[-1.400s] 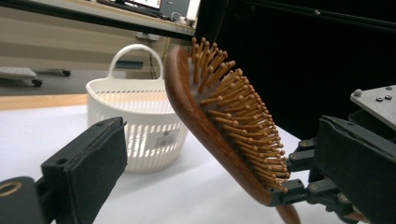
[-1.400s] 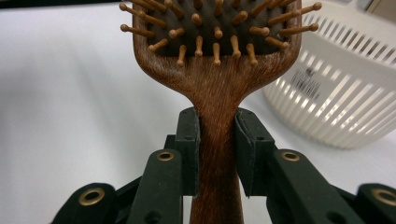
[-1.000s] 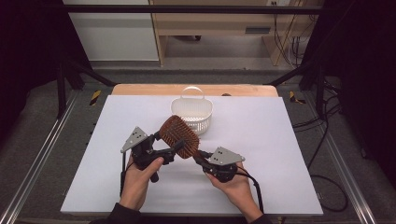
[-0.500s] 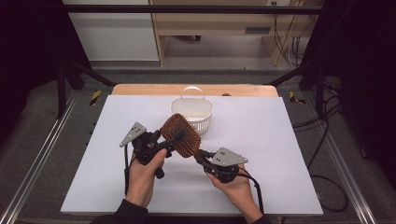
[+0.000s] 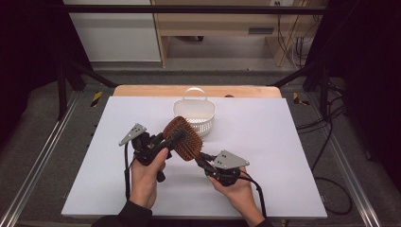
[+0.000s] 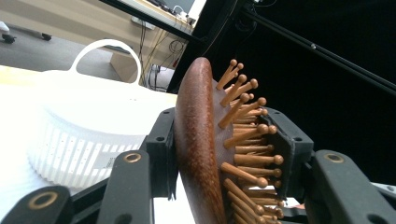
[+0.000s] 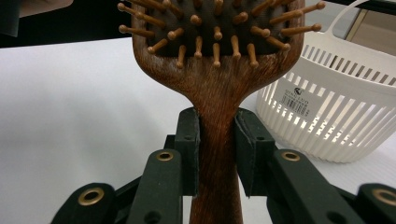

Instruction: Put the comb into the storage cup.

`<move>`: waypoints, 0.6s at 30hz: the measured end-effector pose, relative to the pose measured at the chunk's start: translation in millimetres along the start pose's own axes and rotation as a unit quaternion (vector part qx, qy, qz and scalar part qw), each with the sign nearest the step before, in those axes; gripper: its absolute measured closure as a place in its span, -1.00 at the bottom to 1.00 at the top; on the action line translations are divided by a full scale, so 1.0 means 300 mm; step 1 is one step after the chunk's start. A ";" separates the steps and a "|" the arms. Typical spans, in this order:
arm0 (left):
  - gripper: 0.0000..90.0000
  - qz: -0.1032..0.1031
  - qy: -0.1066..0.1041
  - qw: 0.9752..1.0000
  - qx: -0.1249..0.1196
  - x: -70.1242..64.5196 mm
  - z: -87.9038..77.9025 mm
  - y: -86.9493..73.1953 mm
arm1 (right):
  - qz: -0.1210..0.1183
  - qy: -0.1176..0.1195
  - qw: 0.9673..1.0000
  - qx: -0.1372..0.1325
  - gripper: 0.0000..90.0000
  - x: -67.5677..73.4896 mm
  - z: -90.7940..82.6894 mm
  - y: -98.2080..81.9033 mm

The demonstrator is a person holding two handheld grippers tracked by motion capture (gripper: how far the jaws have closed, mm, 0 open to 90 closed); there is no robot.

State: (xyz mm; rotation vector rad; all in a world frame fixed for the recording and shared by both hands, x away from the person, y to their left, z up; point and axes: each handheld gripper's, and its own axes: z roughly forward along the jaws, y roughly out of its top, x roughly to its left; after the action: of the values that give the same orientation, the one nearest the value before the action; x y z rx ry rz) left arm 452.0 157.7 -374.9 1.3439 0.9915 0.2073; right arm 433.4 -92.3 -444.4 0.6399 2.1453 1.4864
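Brush (image 5: 183,138), a wooden paddle type with ball-tipped wooden pins, is held in the air between two hand-held grippers, just in front of a white basket (image 5: 194,115) on the counter (image 5: 293,142). The right gripper (image 5: 201,159) has its jaws pinched on the brush's narrow handle just below the head, a pad flat on each edge of the neck in the right gripper view (image 7: 215,154). The left gripper (image 5: 177,136) has just been closing its jaws around the head, which stands between them: in the left gripper view (image 6: 224,149) one pad sits against the smooth rounded back, the other against the pin tips. Whether that pad already presses firmly cannot be told, though both sides look to be in contact.

Beyond the jaws, the person's left hand (image 5: 144,172) and right hand (image 5: 236,187) grip the tools low over the counter, cables trailing toward the near edge. The slotted plastic basket stands upright, handle raised, near the counter's far edge.

The brush appears light and rigid, its polished back likely slippery under a pad, its pins springy and liable to bend or let the head roll. The handle's flat-sided neck is probably the surest hold; a grip across the head would need gentle pressure.
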 end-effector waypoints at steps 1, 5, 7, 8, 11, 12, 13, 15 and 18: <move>0.15 0.000 0.000 1.000 0.000 -0.003 -0.001 0.000 | 0.003 0.002 1.000 0.000 0.61 0.002 0.004 -0.002; 0.16 -0.007 -0.005 1.000 -0.003 -0.005 -0.001 0.005 | 0.008 0.004 1.000 -0.001 0.60 0.004 0.009 -0.002; 0.16 -0.013 -0.007 1.000 -0.006 -0.002 0.000 0.006 | 0.013 0.006 1.000 -0.003 0.60 0.004 0.011 -0.001; 0.16 -0.014 -0.007 1.000 -0.007 -0.002 0.001 0.006 | 0.015 0.008 1.000 -0.003 0.60 0.003 0.011 -0.001; 0.16 -0.007 -0.001 1.000 -0.013 -0.005 0.001 0.009 | 0.022 0.006 1.000 0.002 0.38 -0.004 0.010 -0.001; 0.16 -0.007 -0.001 1.000 -0.017 -0.001 -0.001 0.011 | 0.026 0.002 1.000 0.004 0.29 -0.006 0.008 -0.002; 0.16 -0.011 -0.001 1.000 -0.021 0.002 -0.003 0.013 | 0.028 -0.002 1.000 0.007 0.22 -0.010 0.005 -0.002; 0.16 -0.017 0.001 0.999 -0.029 0.007 -0.005 0.018 | 0.037 -0.005 0.999 0.012 0.03 -0.017 -0.004 0.000; 0.16 -0.010 0.007 0.999 -0.032 0.009 -0.005 0.022 | 0.041 -0.009 0.999 0.015 -0.18 -0.030 -0.017 0.003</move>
State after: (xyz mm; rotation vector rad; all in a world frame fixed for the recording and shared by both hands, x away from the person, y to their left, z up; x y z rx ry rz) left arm 455.2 162.5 -370.4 1.2764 1.0020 0.2321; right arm 437.4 -101.1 -441.0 0.7584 2.1543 1.4872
